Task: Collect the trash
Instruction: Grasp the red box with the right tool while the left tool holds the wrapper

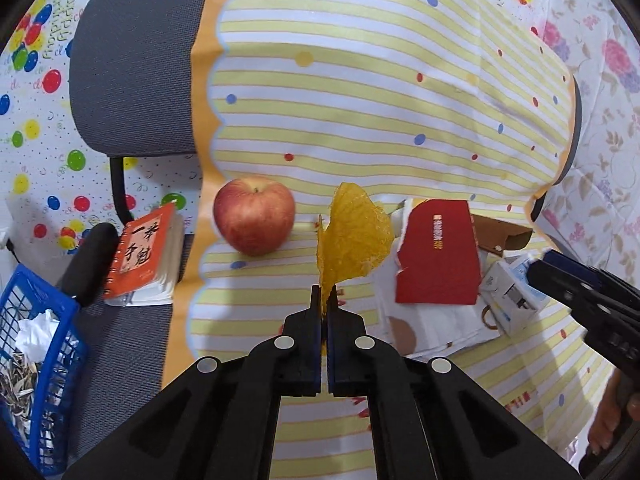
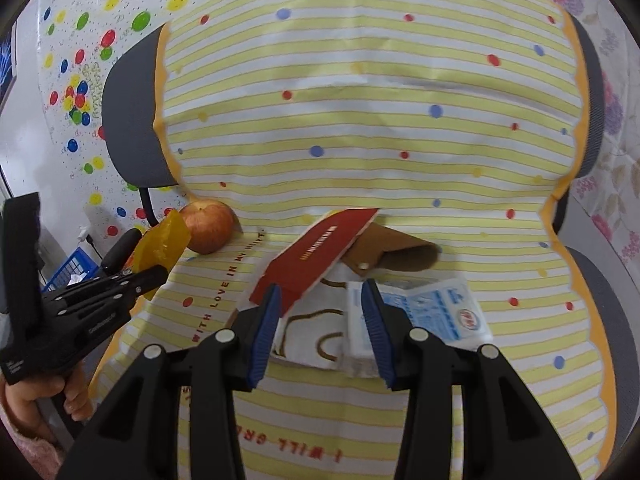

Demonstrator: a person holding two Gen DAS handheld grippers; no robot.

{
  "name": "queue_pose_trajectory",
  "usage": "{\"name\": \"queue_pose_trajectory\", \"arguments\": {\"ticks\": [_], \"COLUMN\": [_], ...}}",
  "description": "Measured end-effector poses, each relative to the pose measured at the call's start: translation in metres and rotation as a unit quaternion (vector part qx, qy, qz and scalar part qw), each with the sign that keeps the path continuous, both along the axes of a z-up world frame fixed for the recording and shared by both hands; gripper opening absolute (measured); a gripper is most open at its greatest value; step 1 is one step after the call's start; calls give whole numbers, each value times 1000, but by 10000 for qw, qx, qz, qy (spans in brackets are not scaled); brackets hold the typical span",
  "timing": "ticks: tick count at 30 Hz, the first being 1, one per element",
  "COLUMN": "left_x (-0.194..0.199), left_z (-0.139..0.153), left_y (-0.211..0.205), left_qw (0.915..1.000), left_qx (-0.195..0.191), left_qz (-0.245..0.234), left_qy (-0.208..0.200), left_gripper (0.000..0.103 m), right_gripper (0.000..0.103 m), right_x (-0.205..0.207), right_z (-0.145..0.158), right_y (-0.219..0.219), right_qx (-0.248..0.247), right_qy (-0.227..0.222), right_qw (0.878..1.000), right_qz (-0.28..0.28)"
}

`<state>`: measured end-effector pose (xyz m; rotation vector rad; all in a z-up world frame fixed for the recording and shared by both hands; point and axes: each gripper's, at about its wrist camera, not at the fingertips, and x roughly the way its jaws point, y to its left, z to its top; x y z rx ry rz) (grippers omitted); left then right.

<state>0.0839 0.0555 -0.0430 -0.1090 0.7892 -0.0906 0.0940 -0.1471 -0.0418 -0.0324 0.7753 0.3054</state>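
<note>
Your left hand-held gripper (image 1: 324, 300) is clamped shut on the orange peel (image 1: 354, 240), held just above the striped cloth (image 1: 360, 120). Your right hand-held gripper (image 2: 320, 296) stands half open, empty, over the white packet (image 2: 420, 312) and red card (image 2: 320, 252). Keep that pinch firm and carry the peel to the blue basket (image 1: 44, 344) at lower left, clearing the apple (image 1: 254, 214) behind it.
</note>
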Motion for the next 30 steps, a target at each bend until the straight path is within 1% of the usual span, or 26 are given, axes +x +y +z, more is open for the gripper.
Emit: {"name": "queue_pose_trajectory", "arguments": {"ticks": [4, 11, 16, 18, 19, 20, 21, 23, 25, 26, 29, 30], "left_x": [4, 7, 8, 8, 7, 5, 3, -1, -8, -10, -21, -23], "left_z": [-8, -16, -18, -18, -18, -16, -15, -8, 3, 7, 24, 27], "left_y": [4, 7, 7, 6, 6, 6, 6, 5, 6, 7, 6, 4], "left_qw": [10000, 9999, 9998, 9998, 9998, 9999, 9999, 10000, 10000, 10000, 9997, 9996], "left_qx": [-7, -38, -32, -47, -49, -42, -31, 1, 23, 25, 35, 23], "left_qz": [-9, -45, -55, -50, -45, -47, -46, -42, -22, -11, -3, -18], "left_qy": [77, 144, 166, 173, 168, 157, 145, 86, -45, -90, -252, -273], "left_gripper": [2, 2, 2, 2, 2, 2, 2, 2, 2, 2, 2, 2], "right_gripper": [28, 28, 28, 21, 20, 15, 14, 7, 3, 3, 3, 3], "right_x": [18, 33, 42, 47, 48, 48, 48, 46, 40, 35, 16, 10], "right_z": [-15, -36, -40, -41, -42, -40, -38, -32, -15, -4, 33, 41], "right_y": [9, 18, 15, 14, 13, 12, 11, 11, 12, 12, 16, 15], "right_qx": [90, 276, 473, 531, 617, 686, 775, 865, 965, 967, 698, 629], "right_qy": [233, 607, 660, 732, 771, 751, 720, 638, 415, 263, -324, -442], "right_qw": [9997, 9974, 9954, 9945, 9936, 9932, 9929, 9930, 9939, 9947, 9970, 9970], "right_qz": [-61, -276, -517, -532, -540, -563, -546, -486, -326, -236, -64, -43]}}
